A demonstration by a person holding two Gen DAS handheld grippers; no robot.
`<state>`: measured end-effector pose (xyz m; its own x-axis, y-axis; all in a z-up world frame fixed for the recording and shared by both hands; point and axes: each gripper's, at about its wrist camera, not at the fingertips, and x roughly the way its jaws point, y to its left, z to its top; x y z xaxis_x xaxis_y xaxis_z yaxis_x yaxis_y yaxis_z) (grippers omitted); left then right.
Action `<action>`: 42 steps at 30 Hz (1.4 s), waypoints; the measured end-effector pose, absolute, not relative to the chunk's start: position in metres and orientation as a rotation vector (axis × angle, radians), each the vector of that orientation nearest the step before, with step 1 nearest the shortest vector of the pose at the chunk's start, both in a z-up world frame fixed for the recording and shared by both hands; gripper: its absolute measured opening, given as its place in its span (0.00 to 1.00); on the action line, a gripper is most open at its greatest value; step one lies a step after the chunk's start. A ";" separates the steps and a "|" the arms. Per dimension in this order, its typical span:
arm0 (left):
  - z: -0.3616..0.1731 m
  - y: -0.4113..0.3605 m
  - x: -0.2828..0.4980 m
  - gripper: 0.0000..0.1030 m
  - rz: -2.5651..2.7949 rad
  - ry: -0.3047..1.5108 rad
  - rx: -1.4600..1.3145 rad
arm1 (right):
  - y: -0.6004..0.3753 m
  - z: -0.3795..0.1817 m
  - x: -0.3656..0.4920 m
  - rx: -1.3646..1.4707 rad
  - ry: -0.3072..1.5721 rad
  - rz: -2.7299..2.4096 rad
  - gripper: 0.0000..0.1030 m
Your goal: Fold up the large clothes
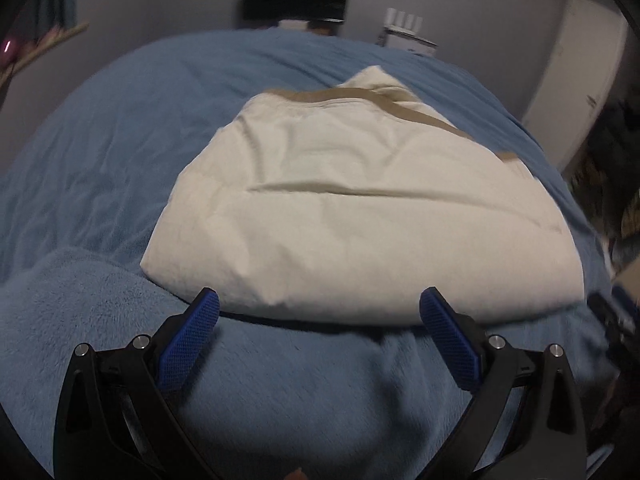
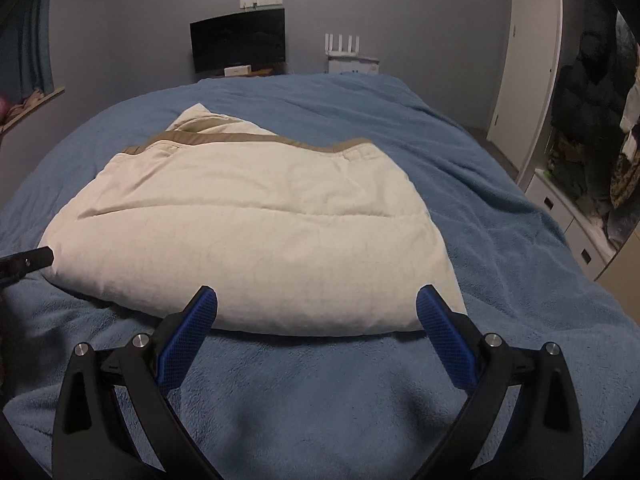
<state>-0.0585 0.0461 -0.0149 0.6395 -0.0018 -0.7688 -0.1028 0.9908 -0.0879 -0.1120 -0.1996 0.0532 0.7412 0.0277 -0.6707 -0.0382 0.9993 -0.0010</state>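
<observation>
A cream padded garment with tan trim along its far edge lies folded into a thick wad on the blue blanket. My left gripper is open, its blue pads just short of the garment's near folded edge, holding nothing. In the right wrist view the same garment fills the middle, and my right gripper is open too, at the near edge towards the right corner. The tip of the left gripper shows at the far left of that view, beside the garment's left corner.
The blue blanket covers the whole bed. Beyond its far edge are a dark monitor and a white router on a unit. A white wardrobe and shelves with clutter stand at the right.
</observation>
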 end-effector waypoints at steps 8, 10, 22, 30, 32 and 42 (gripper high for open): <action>-0.010 0.008 -0.095 0.94 0.016 0.845 0.033 | -0.179 0.053 -0.143 -0.103 0.731 0.058 0.93; -0.006 0.004 -0.101 0.94 0.005 0.809 0.058 | -0.174 0.055 -0.147 -0.122 0.710 0.073 0.93; -0.011 -0.002 -0.098 0.94 -0.018 0.819 0.088 | -0.172 0.048 -0.145 -0.118 0.736 0.101 0.93; -0.012 -0.001 -0.098 0.94 -0.019 0.823 0.079 | -0.173 0.047 -0.144 -0.110 0.738 0.095 0.93; -0.012 0.000 -0.098 0.94 -0.020 0.826 0.077 | -0.172 0.047 -0.145 -0.110 0.739 0.094 0.93; -0.015 0.000 -0.097 0.94 -0.024 0.834 0.068 | -0.173 0.045 -0.144 -0.108 0.741 0.092 0.93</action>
<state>-0.0967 -0.0001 -0.0149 0.6720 0.0054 -0.7405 0.0483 0.9975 0.0510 -0.1439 -0.1726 0.0454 0.7345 0.0458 -0.6771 -0.1218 0.9904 -0.0652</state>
